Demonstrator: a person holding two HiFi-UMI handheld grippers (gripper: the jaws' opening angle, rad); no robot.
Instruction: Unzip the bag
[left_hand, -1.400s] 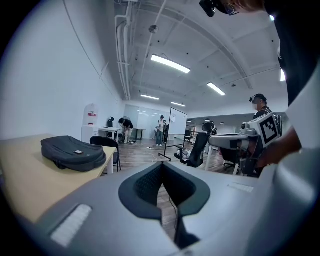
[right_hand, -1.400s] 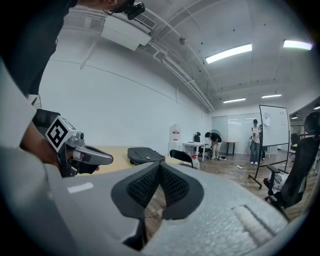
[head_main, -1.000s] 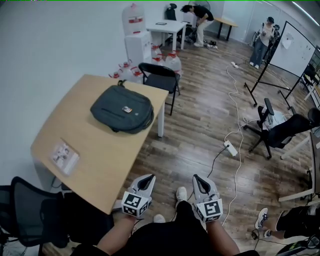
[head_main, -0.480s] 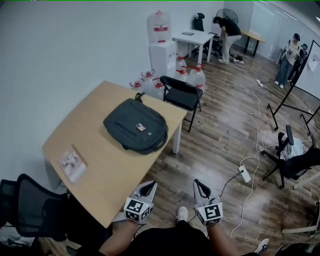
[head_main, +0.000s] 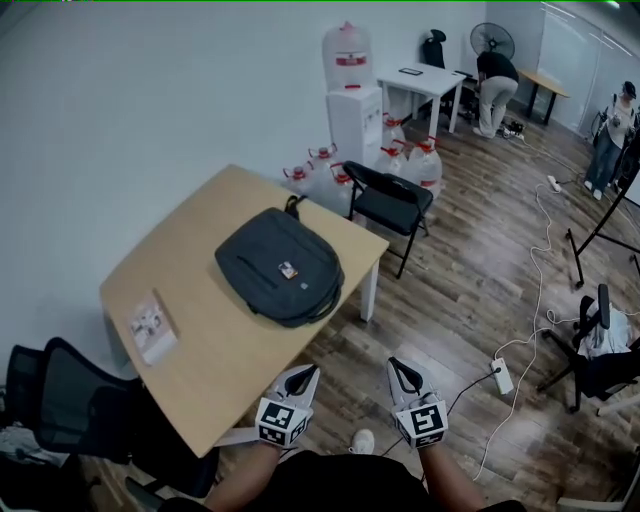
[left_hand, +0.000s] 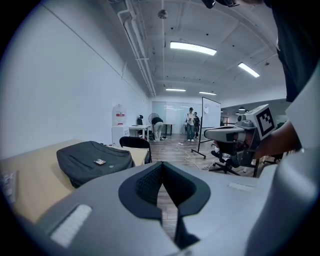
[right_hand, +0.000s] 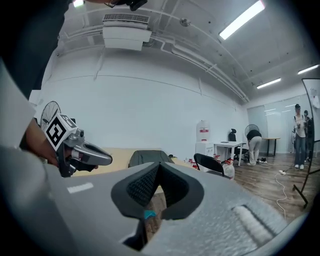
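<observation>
Bag (head_main: 280, 265): flat on table (head_main: 210, 350), patch unreadable | left tongs (head_main: 303, 374): closed, empty | right tongs (head_main: 399, 368): closed, empty

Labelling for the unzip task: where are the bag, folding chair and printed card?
bag (head_main: 262, 262), head view, middle of its front panel.
folding chair (head_main: 395, 207), head view, seat.
printed card (head_main: 152, 326), head view, its face.

Grey left gripper (head_main: 307, 371), right gripper (head_main: 397, 364) — black-white marker cubes (head_main: 283, 420); black clothes (head_main: 330, 486), white shoe (head_main: 362, 441).
</observation>
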